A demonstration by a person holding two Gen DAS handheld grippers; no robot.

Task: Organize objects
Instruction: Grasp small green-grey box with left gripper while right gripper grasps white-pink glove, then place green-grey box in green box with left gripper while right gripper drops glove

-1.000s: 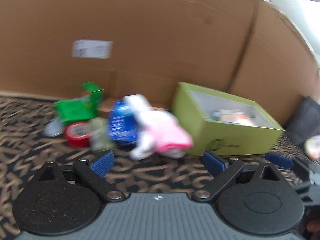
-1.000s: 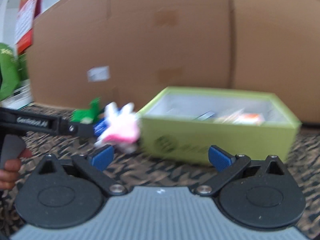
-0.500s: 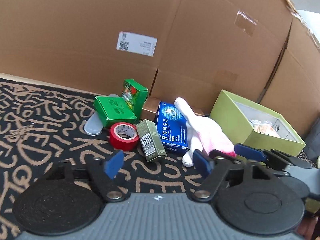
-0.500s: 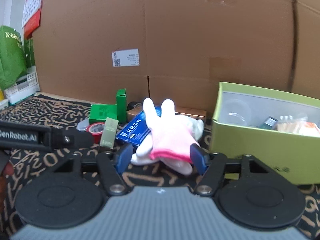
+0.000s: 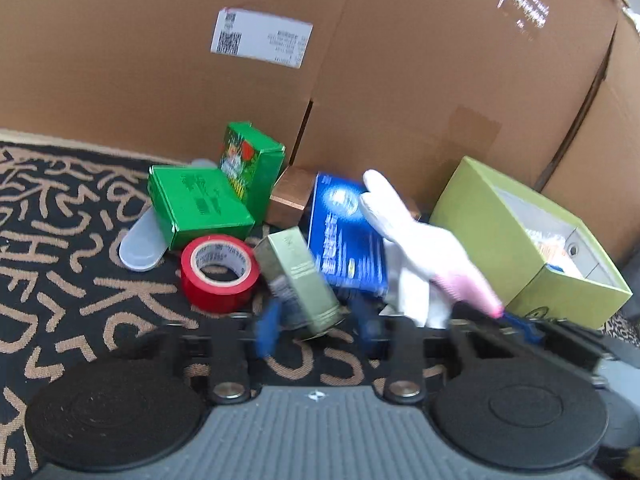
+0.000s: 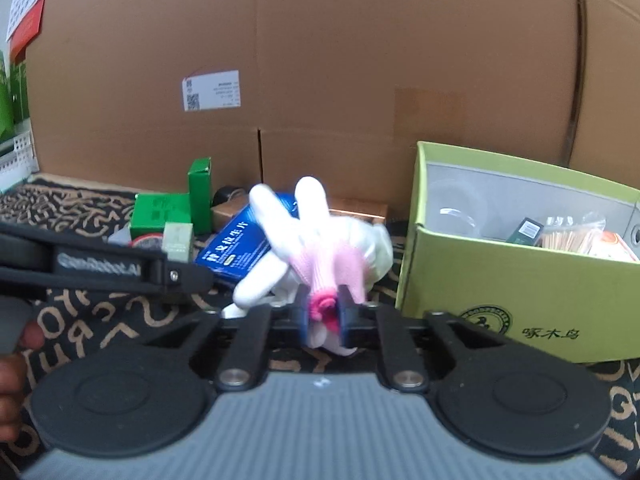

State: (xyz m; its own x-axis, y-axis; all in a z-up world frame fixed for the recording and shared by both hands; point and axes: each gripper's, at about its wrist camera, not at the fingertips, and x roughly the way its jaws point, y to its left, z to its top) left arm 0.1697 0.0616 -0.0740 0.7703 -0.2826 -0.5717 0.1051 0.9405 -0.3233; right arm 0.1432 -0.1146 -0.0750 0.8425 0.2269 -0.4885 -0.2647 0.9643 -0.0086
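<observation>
Right hand-held gripper (image 6: 323, 314) clamped on pink cuff of glove (image 6: 316, 240), presumably for transfer into green box (image 6: 516, 280) alongside. Left hand-held gripper (image 5: 316, 320) jaws closing around olive carton (image 5: 298, 276), pads blurred, contact uncertain; carton lying on patterned mat (image 5: 60, 240) beside red tape roll (image 5: 218, 268).

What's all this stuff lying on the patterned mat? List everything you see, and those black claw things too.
glove: one, white and pink, on the mat, cuff pinched in the right claw
blue box: one, flat, under the glove's fingers
olive carton: one, between the left claw's fingers
red tape roll: one, left of the olive carton
green boxes: two, one flat, one upright behind it
clear lid: one, beside the flat green box
copper box: one, against the cardboard
lime box: one, open, right side, holds small items
left gripper: black, blue pads, closing around the carton
right gripper: shut on the glove
</observation>
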